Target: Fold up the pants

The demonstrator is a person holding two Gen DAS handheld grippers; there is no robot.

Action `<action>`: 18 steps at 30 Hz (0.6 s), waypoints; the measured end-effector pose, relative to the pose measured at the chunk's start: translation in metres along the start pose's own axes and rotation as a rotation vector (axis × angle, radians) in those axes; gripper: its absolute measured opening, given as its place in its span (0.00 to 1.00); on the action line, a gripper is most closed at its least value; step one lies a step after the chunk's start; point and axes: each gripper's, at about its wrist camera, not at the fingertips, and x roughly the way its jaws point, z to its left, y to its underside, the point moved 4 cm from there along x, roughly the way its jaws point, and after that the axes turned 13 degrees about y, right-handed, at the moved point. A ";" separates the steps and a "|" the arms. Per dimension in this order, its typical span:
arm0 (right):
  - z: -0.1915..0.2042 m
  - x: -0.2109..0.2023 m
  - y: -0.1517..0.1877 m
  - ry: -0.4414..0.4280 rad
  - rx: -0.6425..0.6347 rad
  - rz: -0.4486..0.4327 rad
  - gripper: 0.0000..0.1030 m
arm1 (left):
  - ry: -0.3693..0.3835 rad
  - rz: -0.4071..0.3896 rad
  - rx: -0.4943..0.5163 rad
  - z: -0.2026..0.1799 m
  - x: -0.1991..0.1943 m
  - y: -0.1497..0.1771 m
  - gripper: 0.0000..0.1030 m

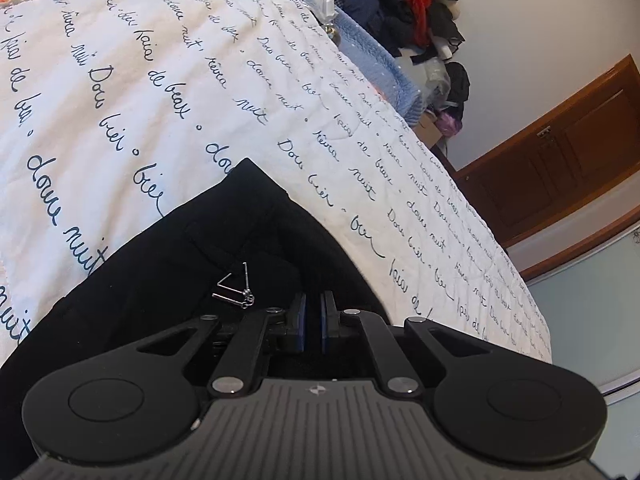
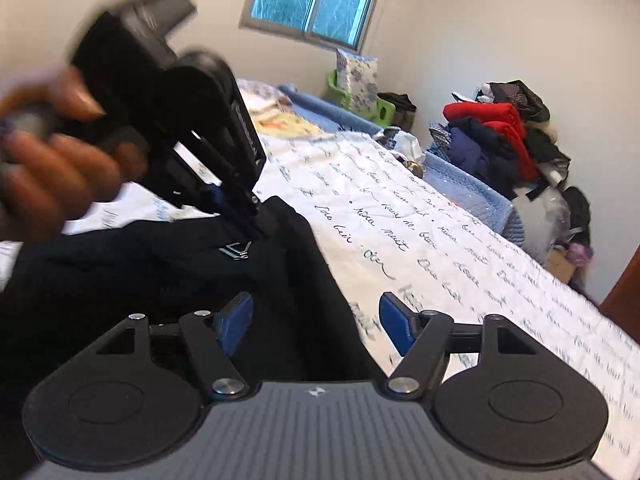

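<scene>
Here the black pants (image 1: 168,280) lie on the bed's white quilt (image 1: 120,100) near its long side edge, one corner peaking toward the pile of clothes (image 2: 500,136) past the far corner. They look soft, limp and light, so I judge the firmer waistband by the metal clasp (image 1: 236,290) the best hold. The left gripper (image 1: 313,314) is pinched on fabric there; the right gripper (image 2: 316,320) stands apart over the cloth, gripping nothing. The long axis I cannot tell.
</scene>
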 end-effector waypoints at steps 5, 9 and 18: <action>0.005 0.071 0.007 0.042 0.024 0.134 0.62 | -0.012 -0.004 0.034 0.002 -0.006 -0.003 0.18; -0.017 0.085 0.010 -0.071 0.187 0.169 0.09 | 0.047 -0.021 0.014 0.006 -0.013 -0.010 0.59; 0.049 -0.004 0.015 0.075 -0.329 -0.144 0.09 | 0.123 0.025 -0.037 0.007 -0.003 -0.011 0.49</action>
